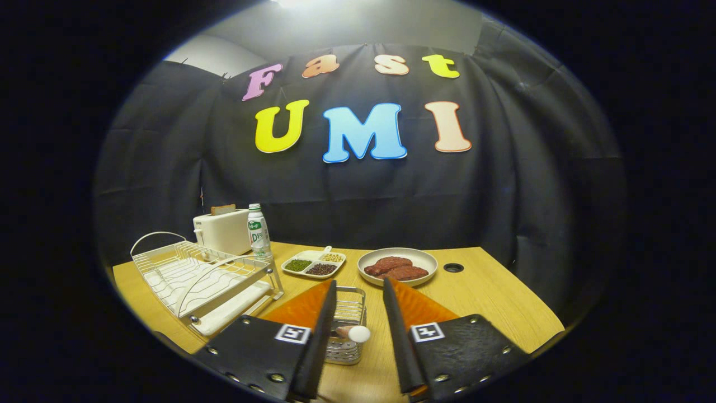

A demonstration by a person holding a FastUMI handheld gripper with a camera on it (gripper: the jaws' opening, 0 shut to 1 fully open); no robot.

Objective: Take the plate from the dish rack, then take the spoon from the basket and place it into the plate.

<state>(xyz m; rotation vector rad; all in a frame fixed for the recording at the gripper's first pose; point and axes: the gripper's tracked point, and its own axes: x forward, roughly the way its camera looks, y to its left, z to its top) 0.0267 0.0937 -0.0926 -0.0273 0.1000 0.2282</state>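
Gripper (359, 295) is nearest, its two flat fingers spread wide w/ nothing pinched; each finger carries a square printed marker tag and small round rivets. Between the fingers, closer to the left one, stands a small wire basket (348, 330) of shiny metal, boxy shape w/ thin horizontal bars. Spoon (353, 333) rests in it, rounded pale end sticking out toward the right; the rest of the spoon is hidden by the left finger.

Left of the fingers sits the dish rack (204, 274), white wire grid w/ curved handles on a white drip tray, set at an angle on the wood-grain table (492, 296). Behind the rack: a boxy cream toaster (222, 229) w/ a slice in its slot, and just beside it a clear plastic bottle (258, 230), upright. Beyond the fingers, a white divided tray (314, 263) w/ green, dark and yellowish grains, and to its right a round pale plate (397, 266), smooth rim, holding two reddish-brown meat pieces (396, 267). Small round hole (453, 267) in the table, near the plate's right side.
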